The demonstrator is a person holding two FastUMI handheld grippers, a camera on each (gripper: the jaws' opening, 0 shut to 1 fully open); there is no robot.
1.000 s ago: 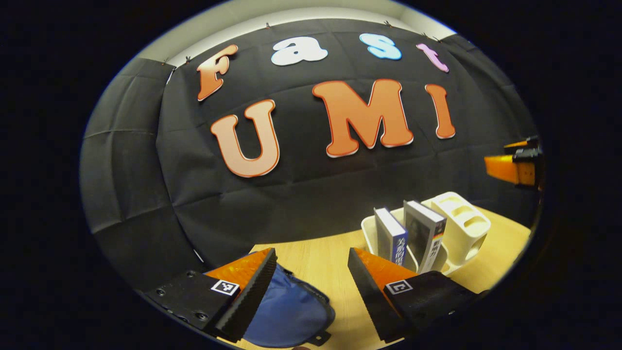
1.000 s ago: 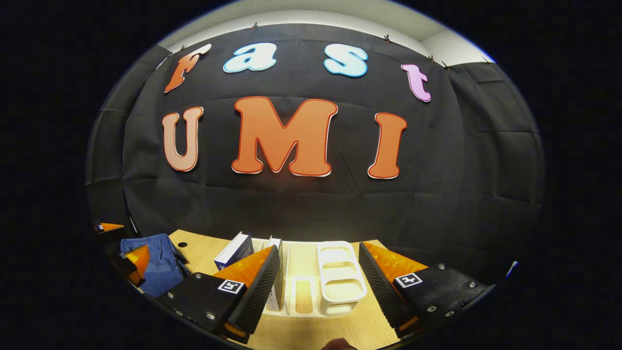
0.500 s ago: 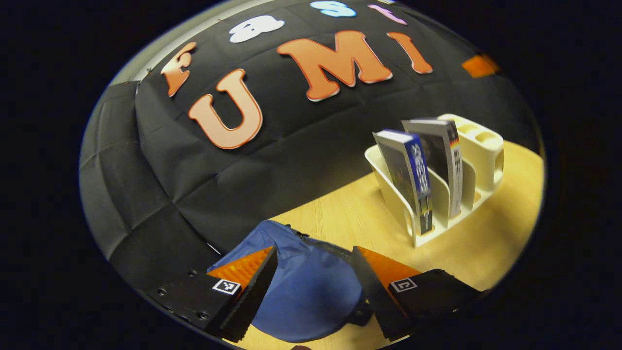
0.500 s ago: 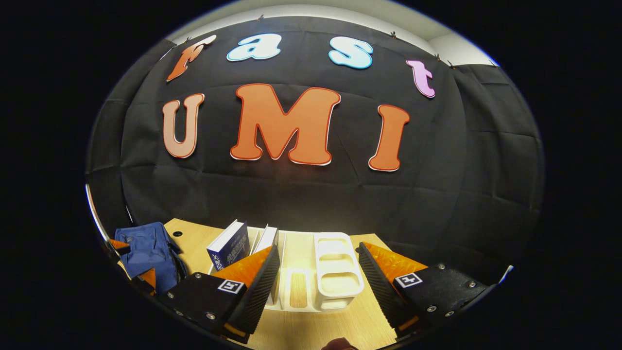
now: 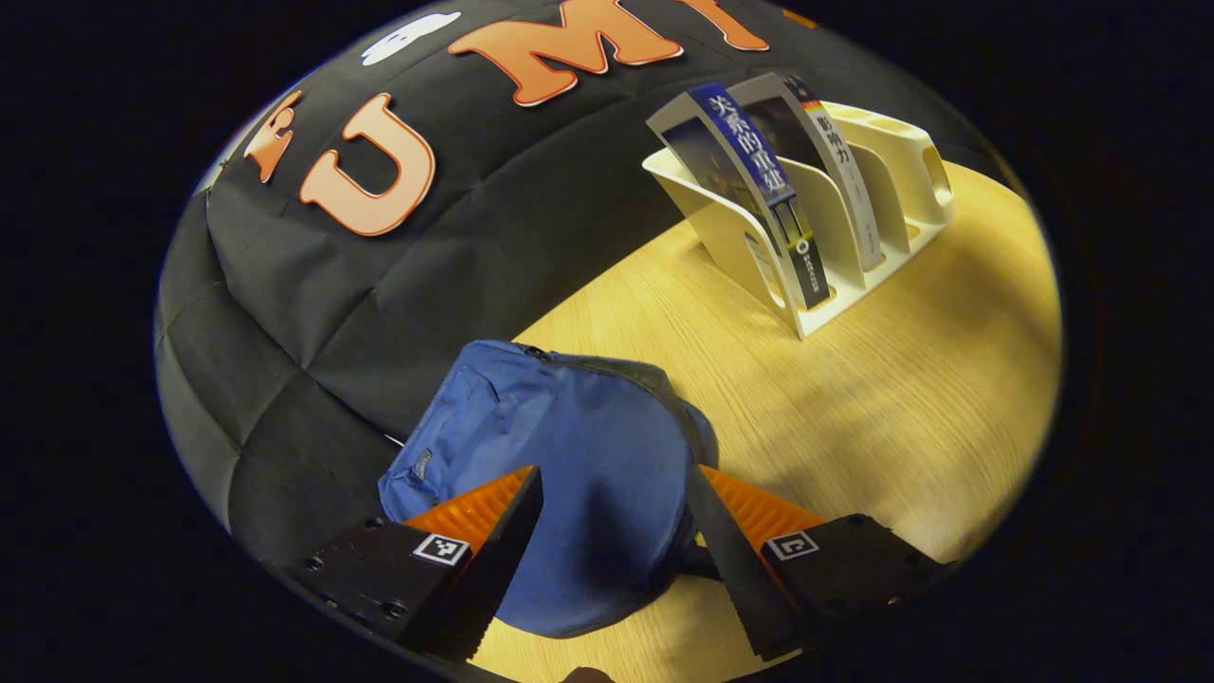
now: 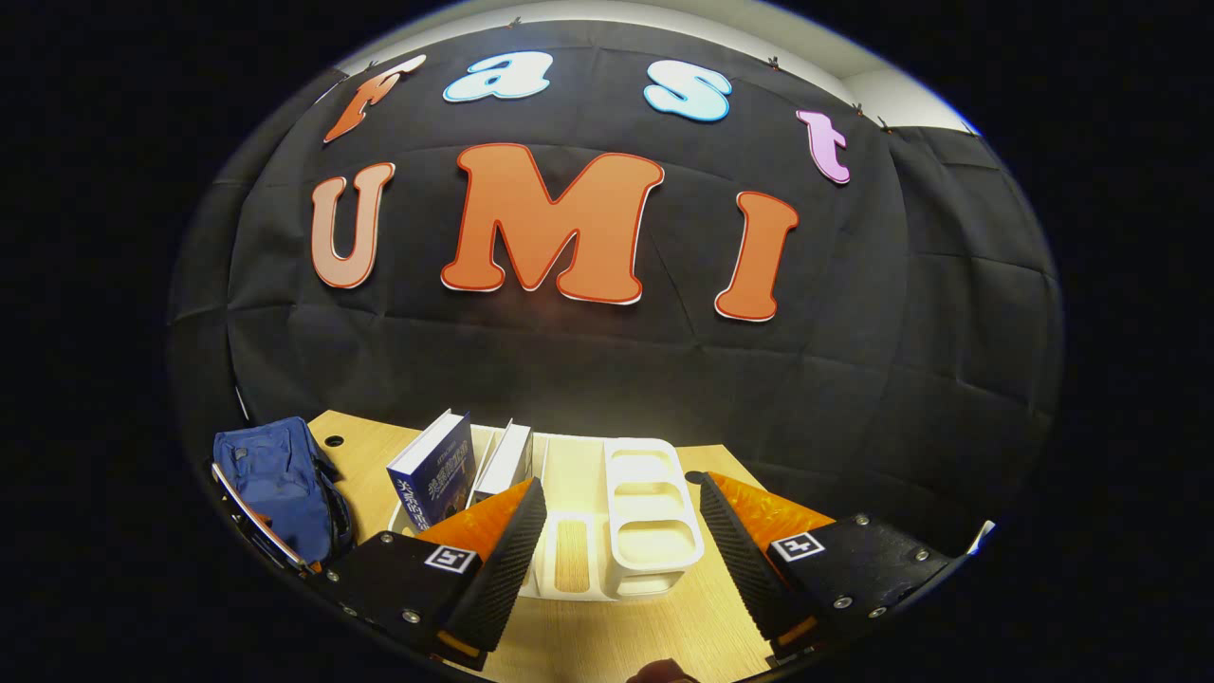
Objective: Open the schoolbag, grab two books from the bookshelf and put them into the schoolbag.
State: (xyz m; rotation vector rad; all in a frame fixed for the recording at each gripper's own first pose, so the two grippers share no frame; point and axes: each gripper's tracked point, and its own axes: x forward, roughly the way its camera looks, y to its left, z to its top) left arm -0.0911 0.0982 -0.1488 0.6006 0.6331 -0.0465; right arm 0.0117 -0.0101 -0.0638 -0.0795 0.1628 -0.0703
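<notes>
Left gripper (image 5: 612,555) hangs over the closed bag (image 5: 560,465) at 6 o'clock, fingers spread to open it; right gripper (image 6: 621,560), fingers released, faces the rack (image 6: 654,531) holding both books (image 6: 432,470) upright.

— What moved?
— My left gripper (image 5: 612,560) tipped down over the schoolbag (image 5: 560,465); it now sits between my spread fingers.
— And the right?
— My right gripper (image 6: 621,555) tilted slightly toward the bookshelf (image 6: 654,531).
</notes>
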